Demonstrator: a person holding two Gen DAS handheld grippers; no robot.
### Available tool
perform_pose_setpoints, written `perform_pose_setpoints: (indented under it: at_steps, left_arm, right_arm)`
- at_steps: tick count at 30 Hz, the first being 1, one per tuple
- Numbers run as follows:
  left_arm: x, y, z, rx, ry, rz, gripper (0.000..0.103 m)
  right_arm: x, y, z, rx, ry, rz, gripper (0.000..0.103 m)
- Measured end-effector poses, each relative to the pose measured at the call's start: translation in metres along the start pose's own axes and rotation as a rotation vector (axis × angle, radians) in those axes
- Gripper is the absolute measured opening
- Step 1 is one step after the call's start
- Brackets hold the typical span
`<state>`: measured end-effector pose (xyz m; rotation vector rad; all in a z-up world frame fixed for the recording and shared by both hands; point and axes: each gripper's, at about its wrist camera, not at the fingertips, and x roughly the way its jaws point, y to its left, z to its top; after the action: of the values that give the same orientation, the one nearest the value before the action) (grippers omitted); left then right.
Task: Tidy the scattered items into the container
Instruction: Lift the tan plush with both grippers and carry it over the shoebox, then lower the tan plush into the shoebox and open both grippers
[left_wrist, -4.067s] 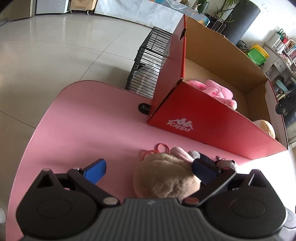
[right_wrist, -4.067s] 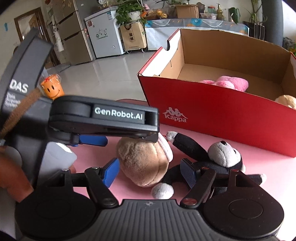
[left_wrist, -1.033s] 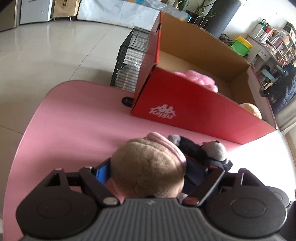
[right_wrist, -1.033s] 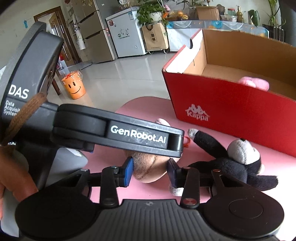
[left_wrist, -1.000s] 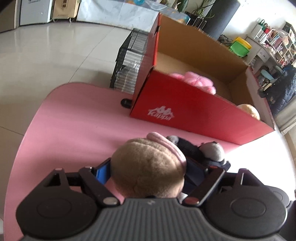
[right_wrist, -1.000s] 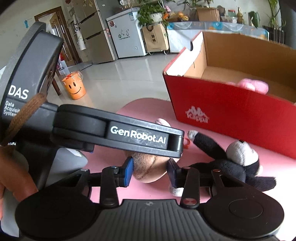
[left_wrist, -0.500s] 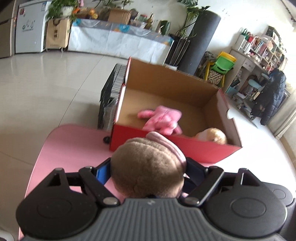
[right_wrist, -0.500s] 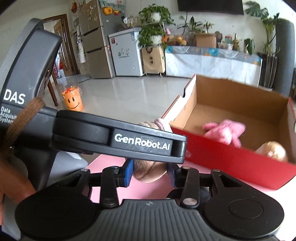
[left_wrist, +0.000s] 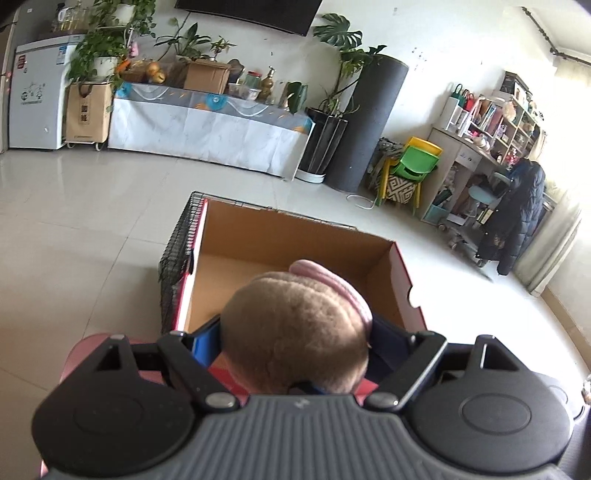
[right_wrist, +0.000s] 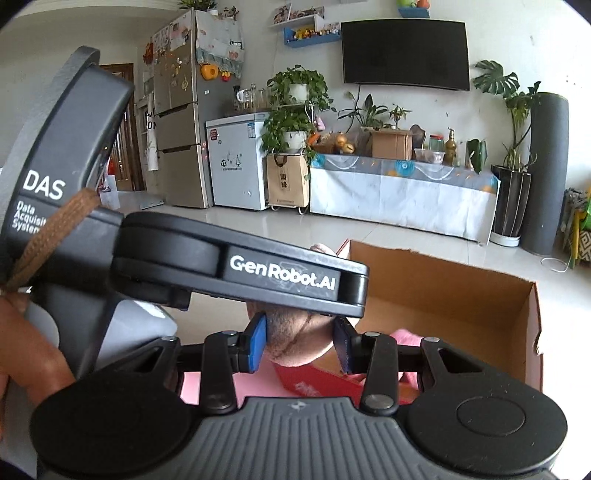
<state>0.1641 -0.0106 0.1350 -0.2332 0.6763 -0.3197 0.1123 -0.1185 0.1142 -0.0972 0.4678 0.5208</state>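
Tan plush toy (left_wrist: 295, 328) between left gripper (left_wrist: 299, 345) fingers (left_wrist: 207, 338)

Both views are brightly lit by daylight; glare is blown out at the window (left_wrist: 570, 66), the floor (left_wrist: 74, 206) is glossed, and fisheye bending is seen at the edges.

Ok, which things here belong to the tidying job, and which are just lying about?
Job: tan plush toy, held in the left gripper; red box; pink plush inside it.
Lying about: wire cage beside the box; green chair; potted plants; fridge.
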Motion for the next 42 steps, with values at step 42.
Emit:
perform_pose_setpoints:
  at_steps: [42]
  left_arm:
    - [0.139, -0.013, 0.038, -0.068, 0.06, -0.064, 0.092]
  right_arm:
    - [0.069, -0.101, 0.014, 0.141, 0.037, -0.268, 0.039]
